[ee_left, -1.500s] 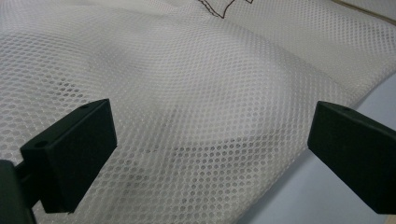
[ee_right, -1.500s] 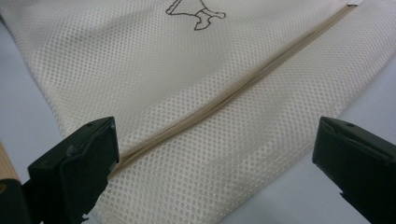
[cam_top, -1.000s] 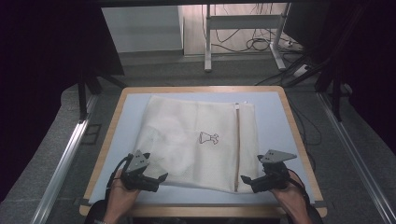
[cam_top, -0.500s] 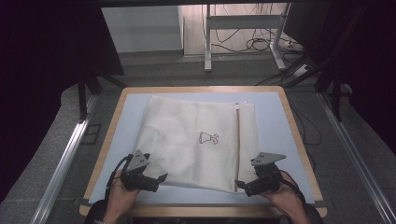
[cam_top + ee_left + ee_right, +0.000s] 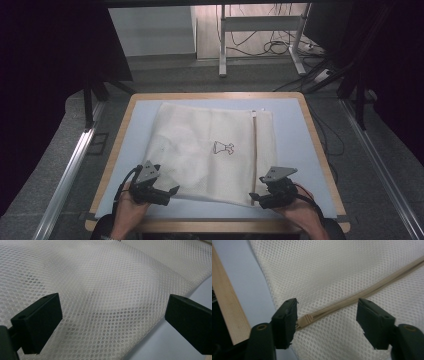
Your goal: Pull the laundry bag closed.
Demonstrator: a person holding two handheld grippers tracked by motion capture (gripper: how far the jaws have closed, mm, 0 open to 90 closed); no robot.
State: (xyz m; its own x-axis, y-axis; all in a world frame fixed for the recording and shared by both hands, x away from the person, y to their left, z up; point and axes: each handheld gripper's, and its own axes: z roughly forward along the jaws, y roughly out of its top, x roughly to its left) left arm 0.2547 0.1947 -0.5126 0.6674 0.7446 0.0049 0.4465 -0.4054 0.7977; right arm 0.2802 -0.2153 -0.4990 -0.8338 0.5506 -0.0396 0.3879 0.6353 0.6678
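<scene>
The white mesh bag [image 5: 210, 150] lies flat on my surface [image 5: 295, 140]. My right claw [image 5: 261, 199] sits at its near right corner, jaws apart and just closing, the zipper end [image 5: 305, 320] between them. My left claw [image 5: 170, 194], jaws wide apart, straddles the near left edge.

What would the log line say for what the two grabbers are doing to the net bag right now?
thing: white mesh bag flat on table | left gripper: open at near edge | right gripper: open, jaws just closing around zipper end
</scene>
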